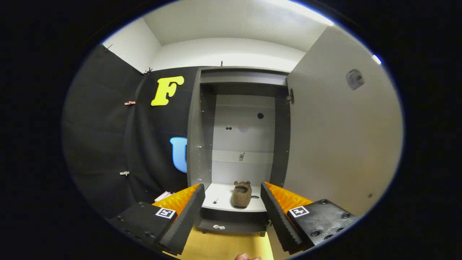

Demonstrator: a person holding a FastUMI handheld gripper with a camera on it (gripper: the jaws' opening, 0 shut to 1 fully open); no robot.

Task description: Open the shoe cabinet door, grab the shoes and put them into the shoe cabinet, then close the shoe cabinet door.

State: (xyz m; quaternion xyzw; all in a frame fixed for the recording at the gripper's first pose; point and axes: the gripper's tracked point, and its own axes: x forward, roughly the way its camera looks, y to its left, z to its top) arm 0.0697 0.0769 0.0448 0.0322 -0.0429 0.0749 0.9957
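Our hand-held gripper (232,213) hangs released, fingers wide and empty, before the shoe cabinet (236,144). The brown shoe (241,194) sits on the shelf (223,200) straight ahead beyond the fingers (seemingly end-on to us), while the cabinet door (339,137) stands open to the right, close by.

Bottom shelf (223,202) of the open shoe cabinet (195,144), pale and flat. A single brown shoe (241,195) stands on it, right of centre and toward the near edge. A small dark item (215,200) lies to its left; another (255,197), unidentifiable, just right.

The gripper (232,206) has its fingers spread apart, nothing between them.
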